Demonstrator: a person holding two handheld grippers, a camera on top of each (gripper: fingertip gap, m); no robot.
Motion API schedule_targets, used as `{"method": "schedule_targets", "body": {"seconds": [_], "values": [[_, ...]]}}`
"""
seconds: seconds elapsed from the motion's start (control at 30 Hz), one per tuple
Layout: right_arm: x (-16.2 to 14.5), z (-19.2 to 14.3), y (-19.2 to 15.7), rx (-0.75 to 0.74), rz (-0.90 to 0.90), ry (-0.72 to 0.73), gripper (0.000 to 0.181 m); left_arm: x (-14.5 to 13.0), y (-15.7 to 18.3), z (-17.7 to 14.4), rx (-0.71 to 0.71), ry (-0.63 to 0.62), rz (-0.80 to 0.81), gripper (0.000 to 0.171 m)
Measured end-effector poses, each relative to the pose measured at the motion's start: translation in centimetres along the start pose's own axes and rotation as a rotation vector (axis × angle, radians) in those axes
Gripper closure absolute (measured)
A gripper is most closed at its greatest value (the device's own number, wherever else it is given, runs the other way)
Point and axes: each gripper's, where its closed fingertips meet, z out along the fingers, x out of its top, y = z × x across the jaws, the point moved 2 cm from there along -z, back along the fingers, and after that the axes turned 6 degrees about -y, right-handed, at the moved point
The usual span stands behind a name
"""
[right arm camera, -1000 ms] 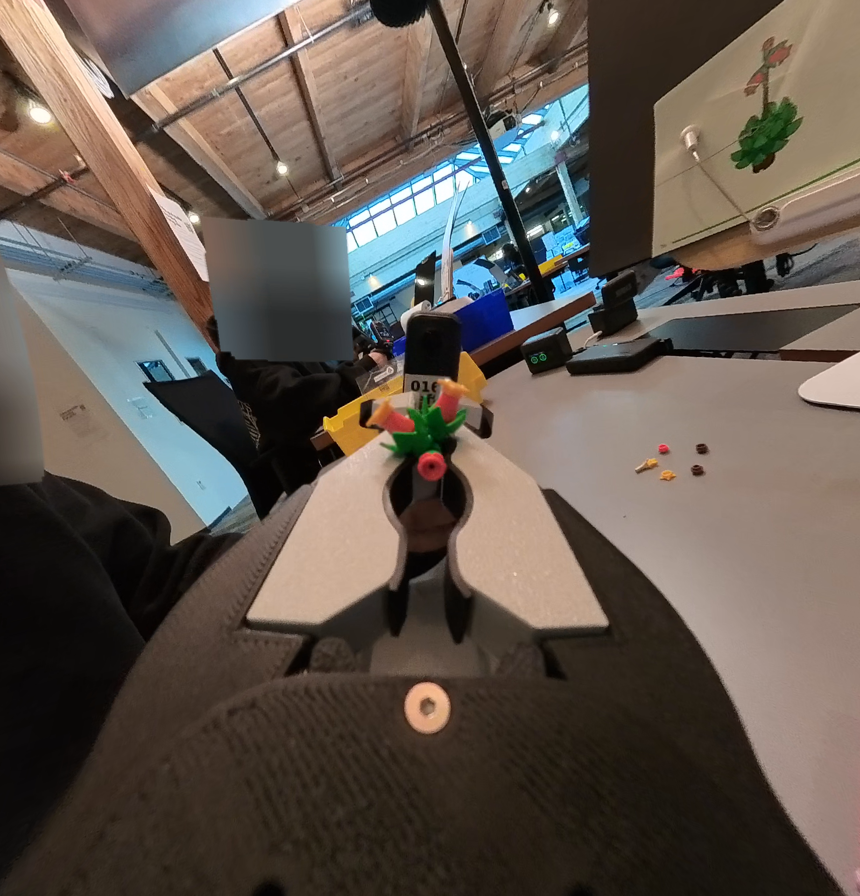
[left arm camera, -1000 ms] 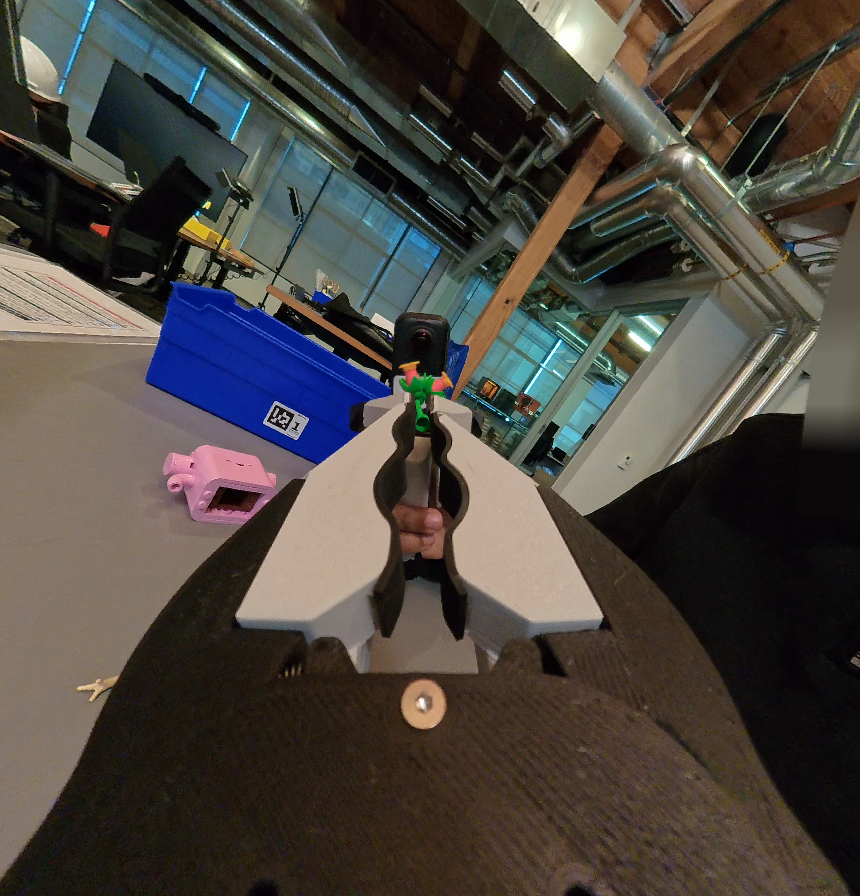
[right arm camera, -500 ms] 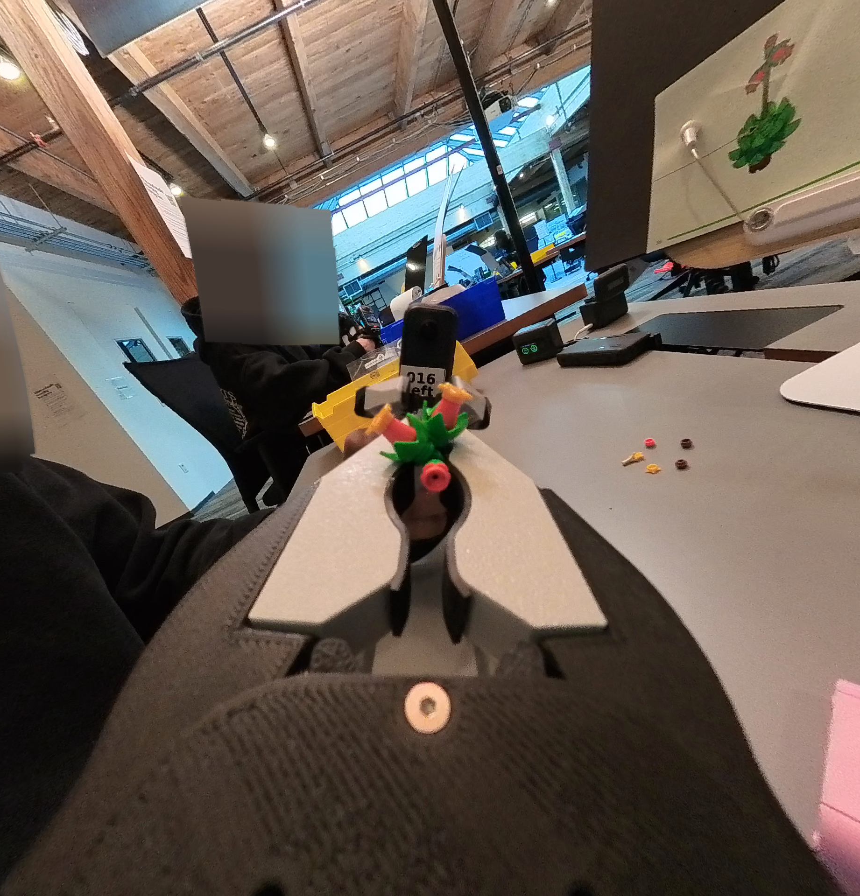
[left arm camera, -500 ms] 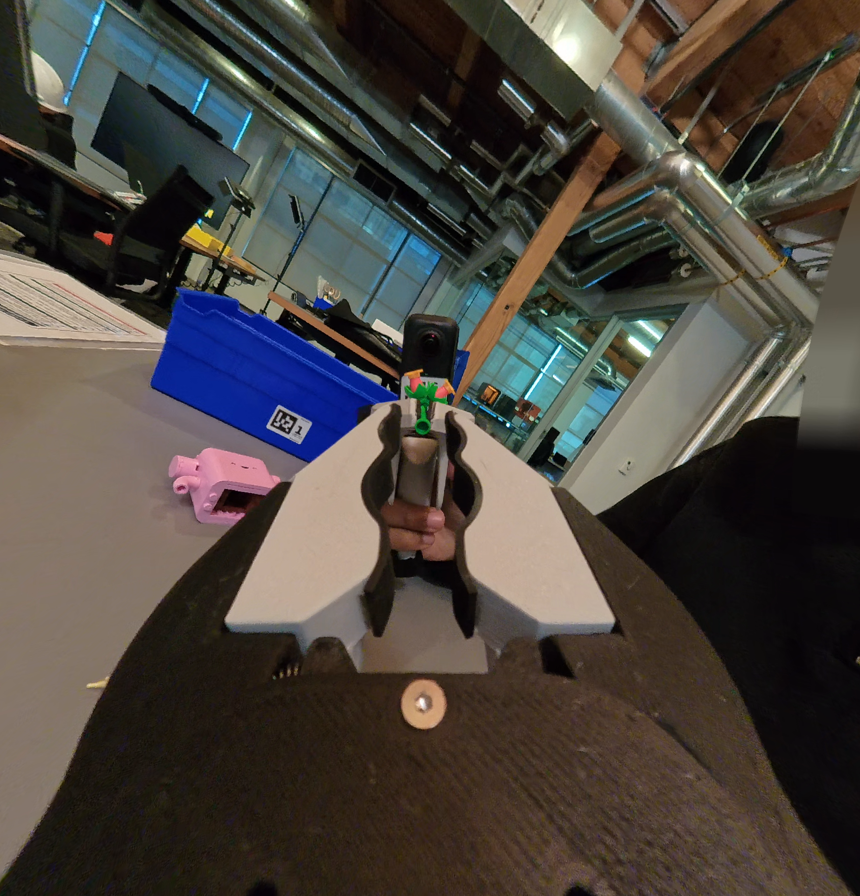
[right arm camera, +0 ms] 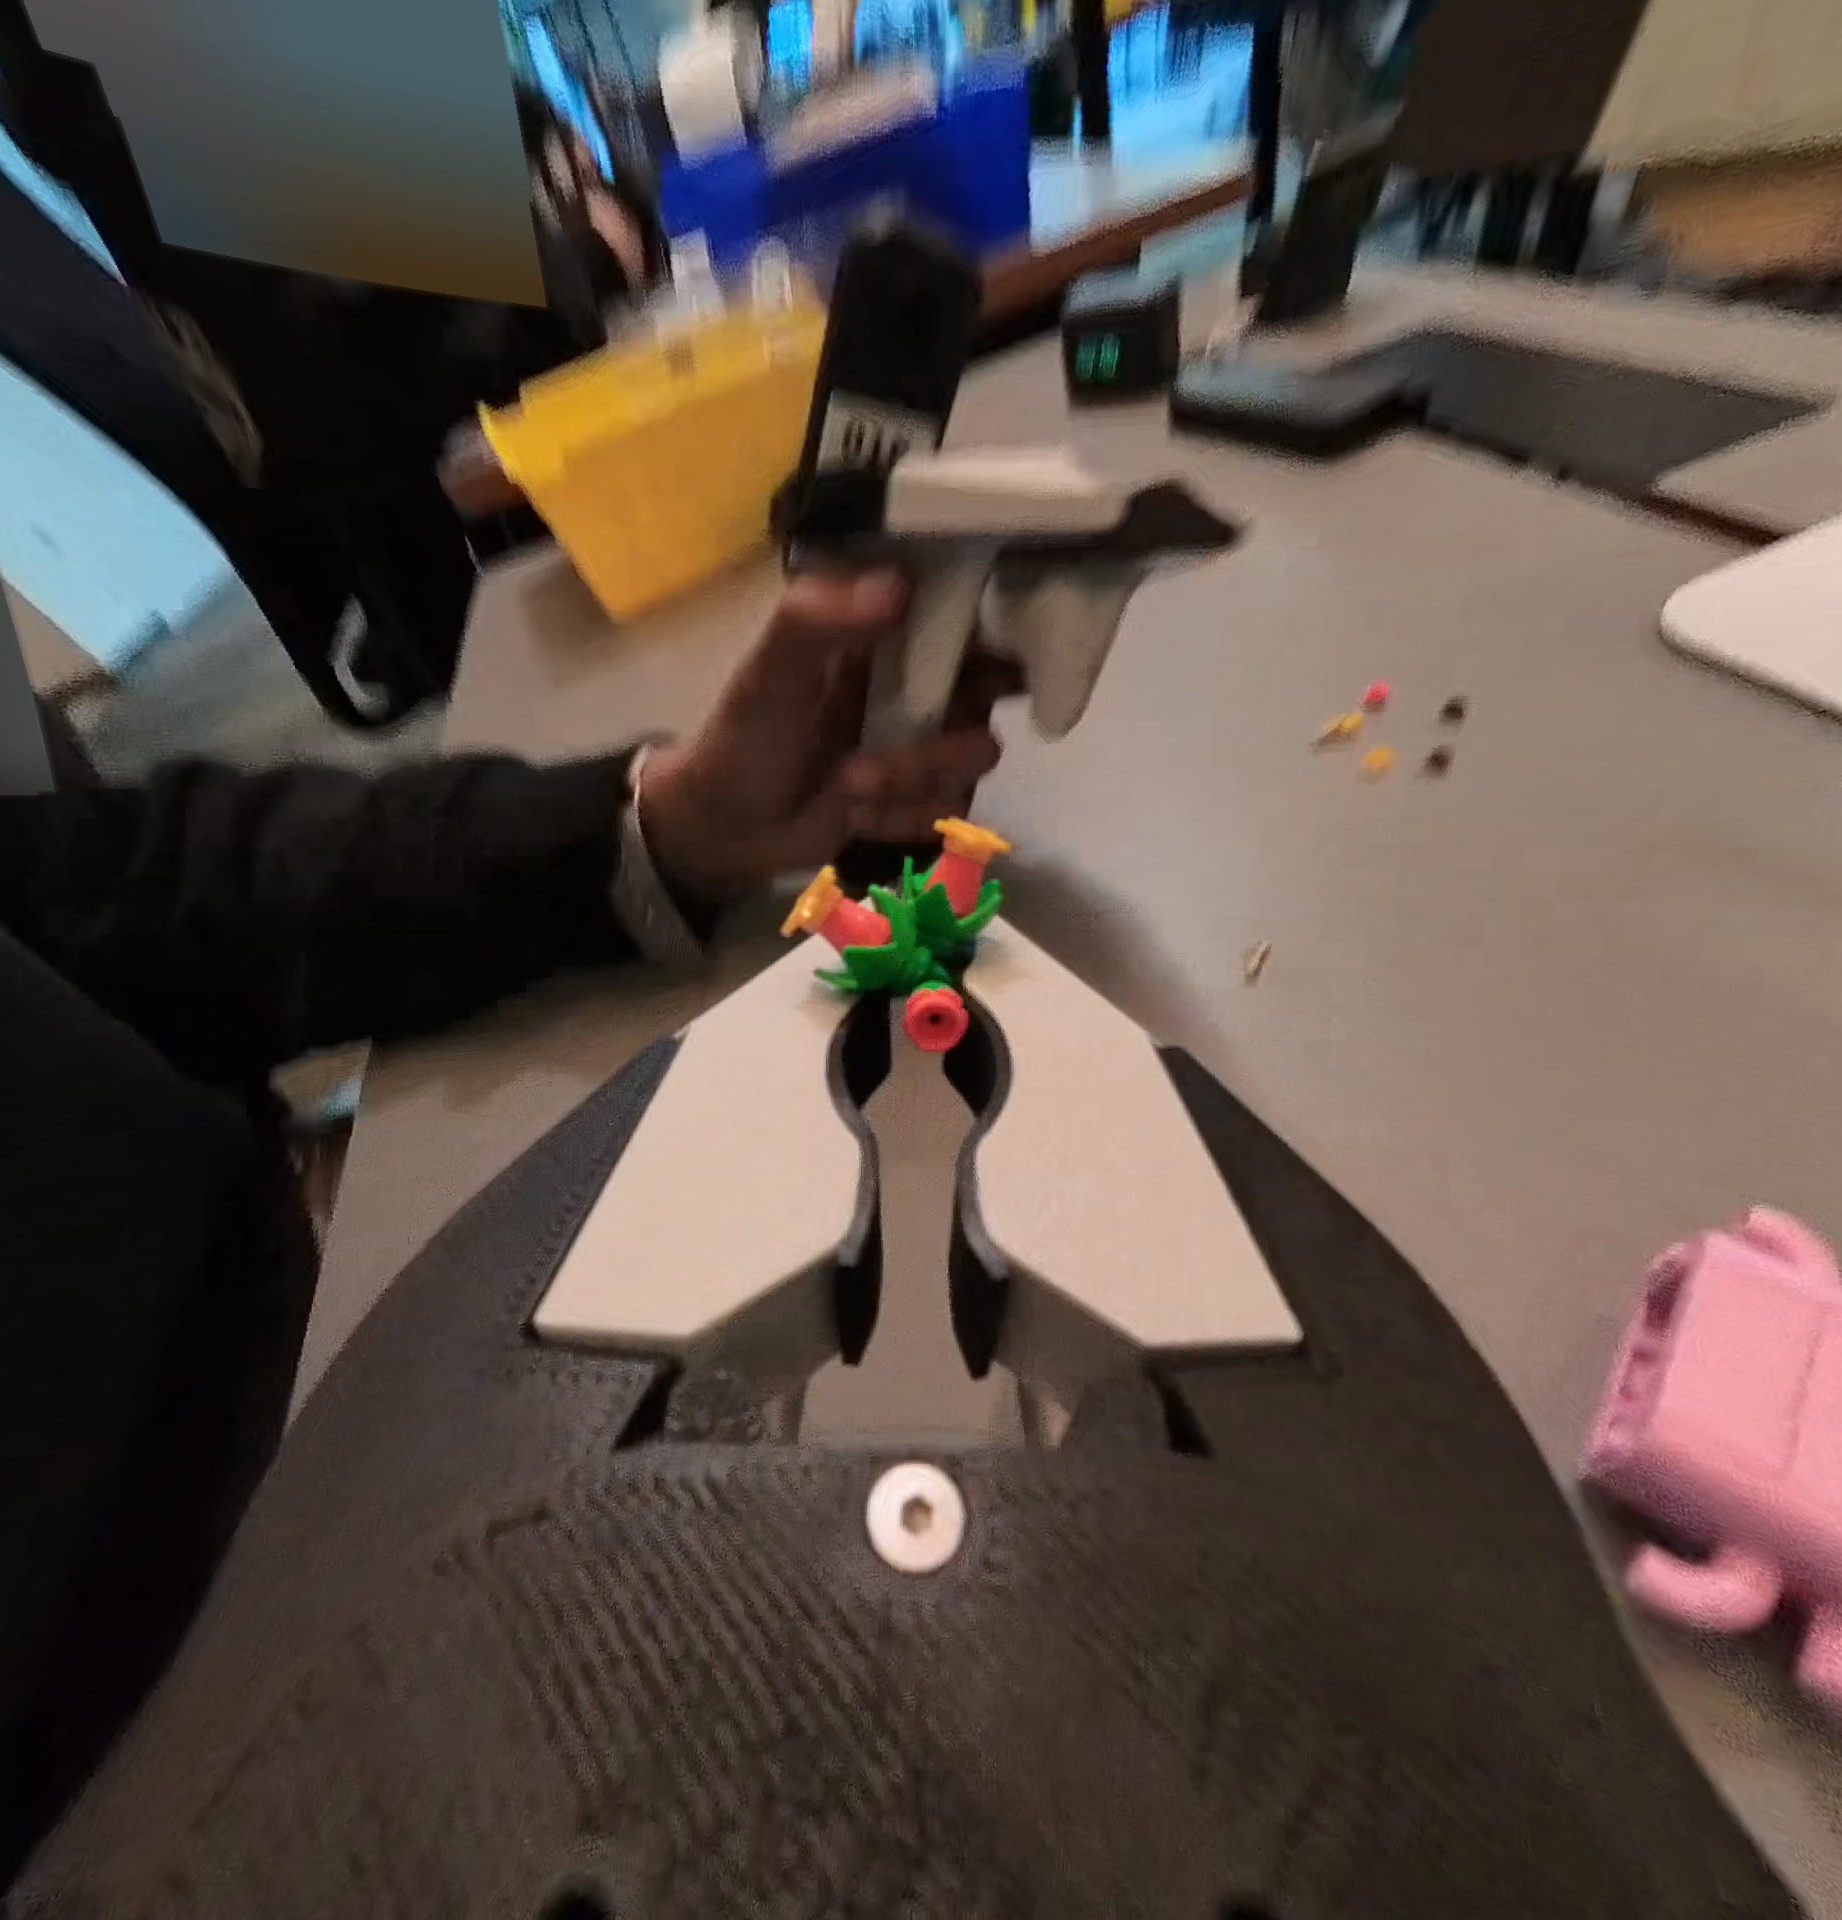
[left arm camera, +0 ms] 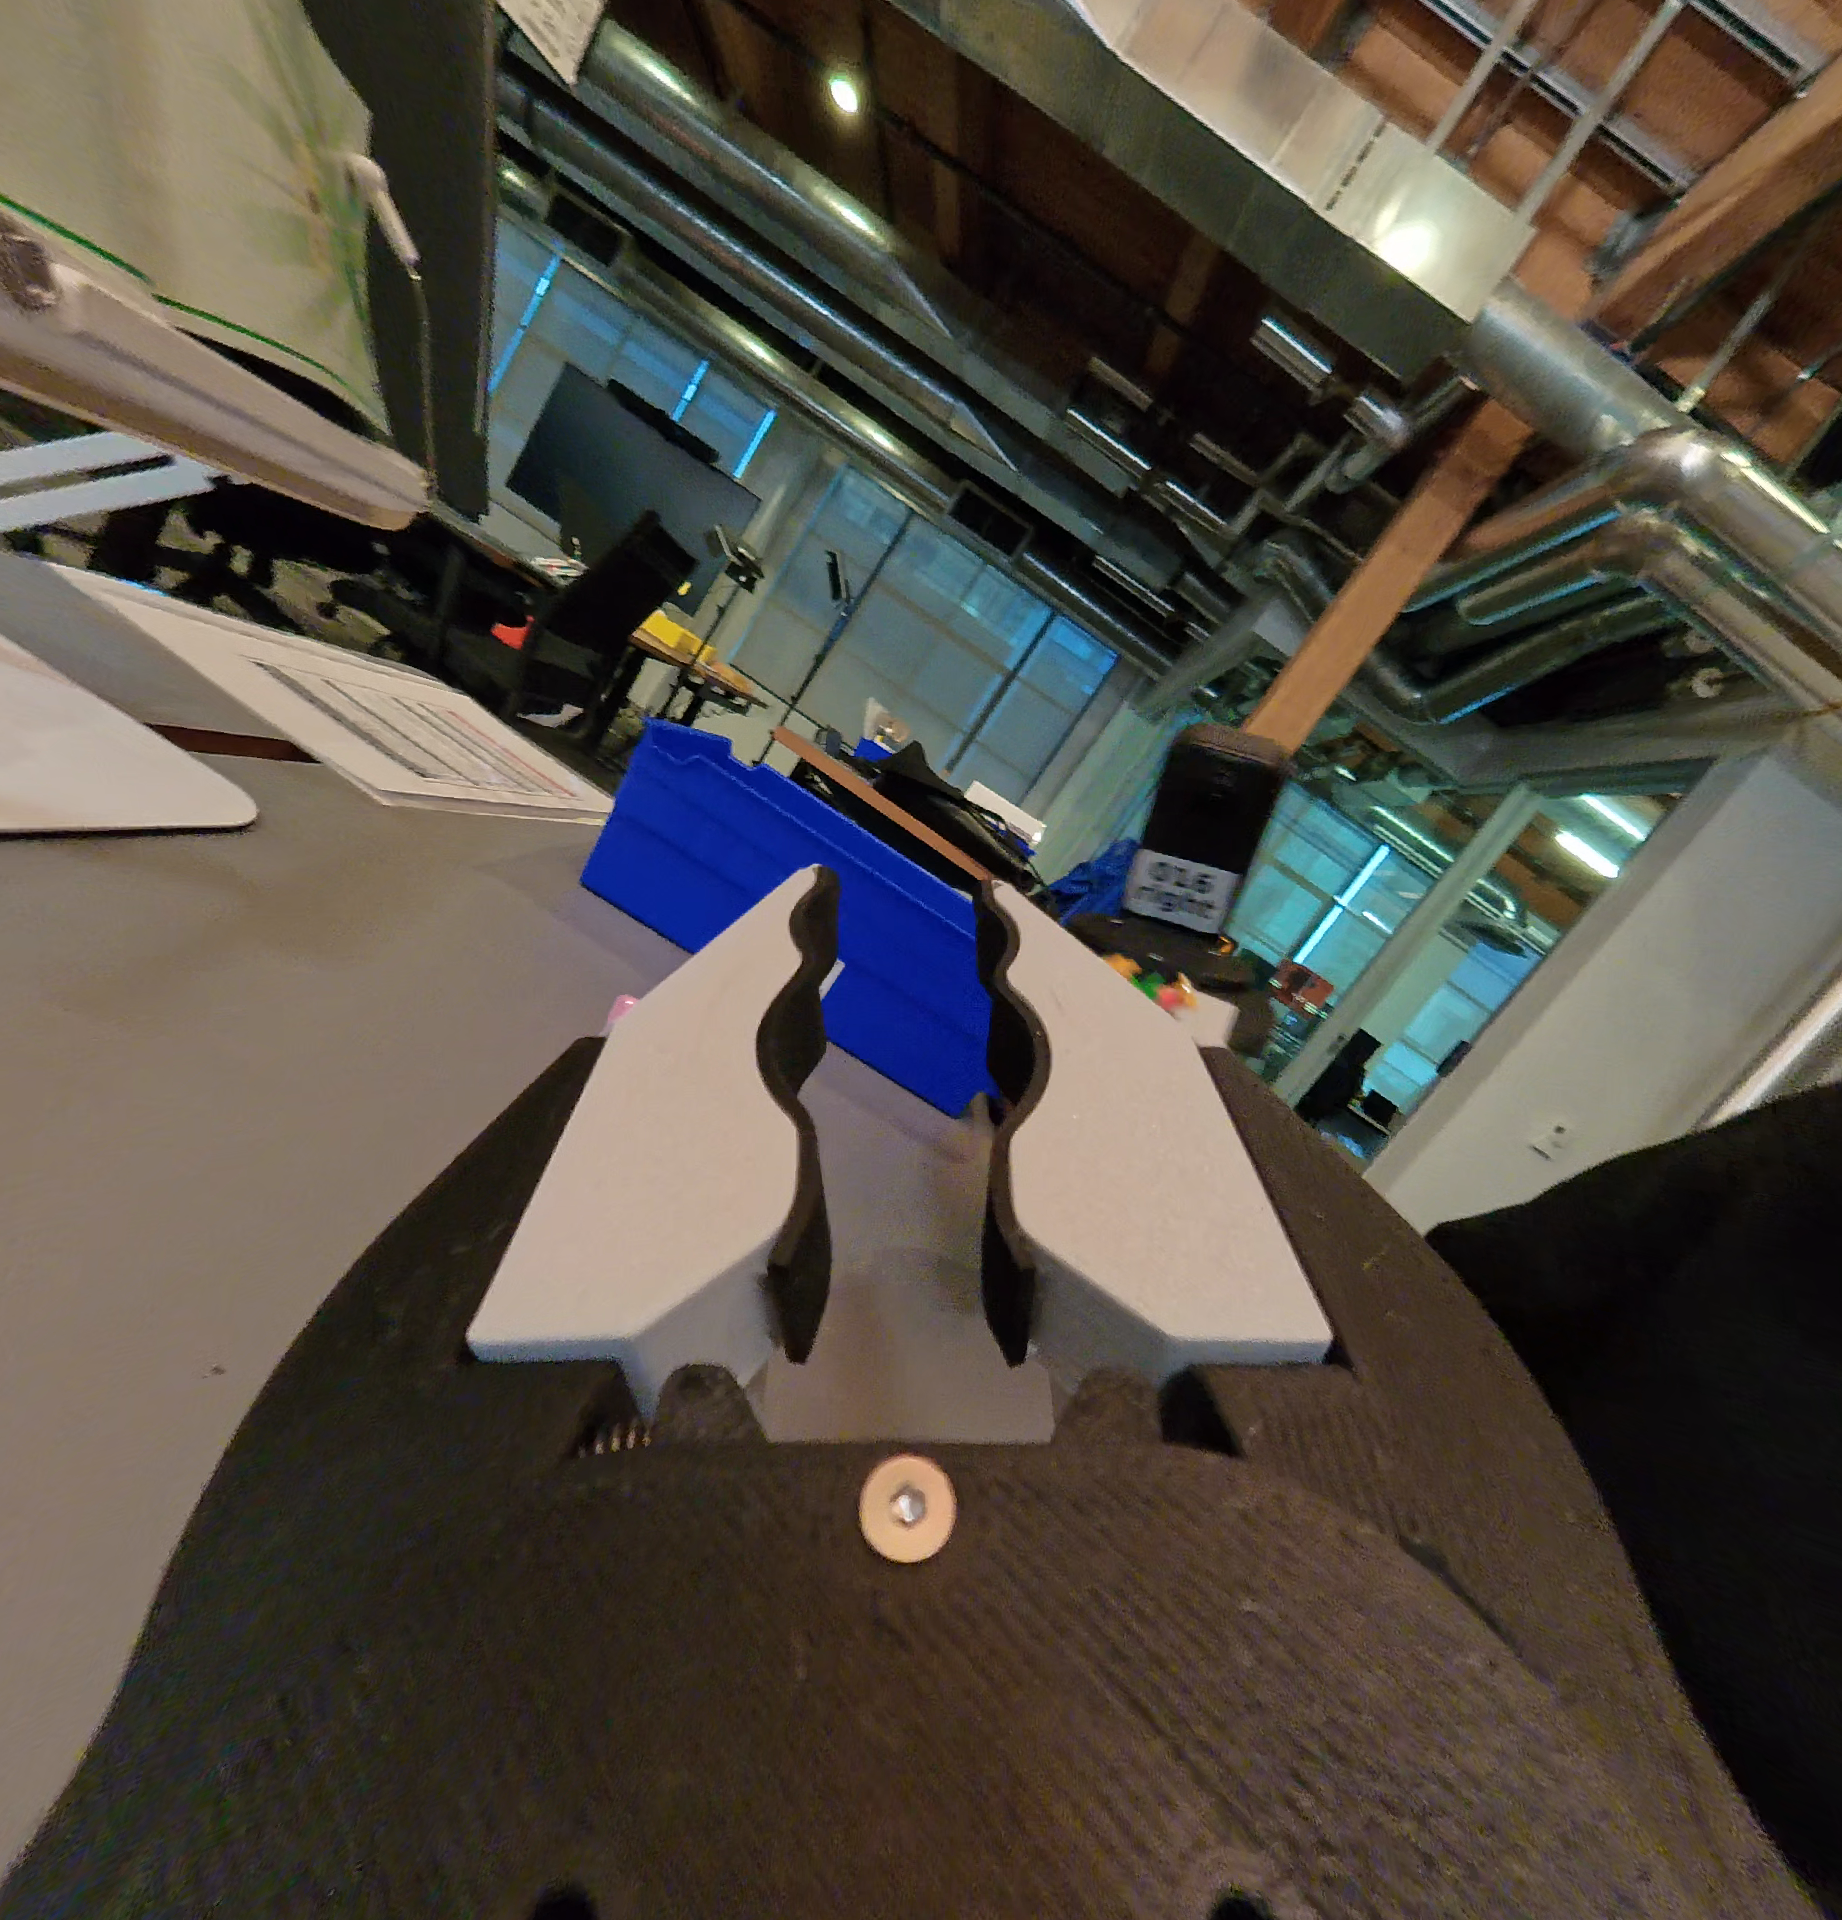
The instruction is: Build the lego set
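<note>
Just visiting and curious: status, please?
Left hand-held gripper open, empty. Right hand-held gripper shut on small green plastic lego flower sprig. Pink plastic pig-shaped pot lying nearby; nothing blocking.

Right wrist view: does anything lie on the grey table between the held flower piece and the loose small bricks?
Nothing visible does. The right gripper holds the green-leaved flower piece with red and orange blooms; the grey table toward the loose small bricks is bare apart from one tan bit.
</note>
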Motion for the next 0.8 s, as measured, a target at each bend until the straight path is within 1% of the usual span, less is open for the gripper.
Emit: {"method": "schedule_targets", "body": {"seconds": [0.13, 0.23, 0.33, 0.43, 0.57, 0.8], "values": [[-3.3, 0.6, -4.1, -0.008, -0.053, -0.344, 0.181, -0.3, -0.7, 0.2, 0.038, -0.009, -0.018, 0.148], [-5.2, 0.5, -6.4, -0.022, -0.136, -0.607, 0.181, -0.6, -0.6, 0.8, 0.027, -0.024, -0.034, 0.148], [-5.8, 0.8, -7.8, -0.027, -0.204, -0.774, 0.181, -1.1, -0.4, 1.3, 0.026, -0.052, -0.034, 0.148], [-6.3, 1.4, -8.9, -0.004, -0.214, -0.87, 0.181, -1.5, -0.4, 1.5, 0.044, -0.084, -0.012, 0.148], [-7.3, 1.8, -9.1, -0.025, -0.257, -0.971, 0.181, -1.4, -0.2, 1.6, 0.058, -0.097, 0.012, 0.148], [-8.0, 2.0, -9.0, -0.066, -0.274, -1.031, 0.181, -1.4, 0.3, 1.8, 0.043, -0.092, 0.002, 0.148]]}}
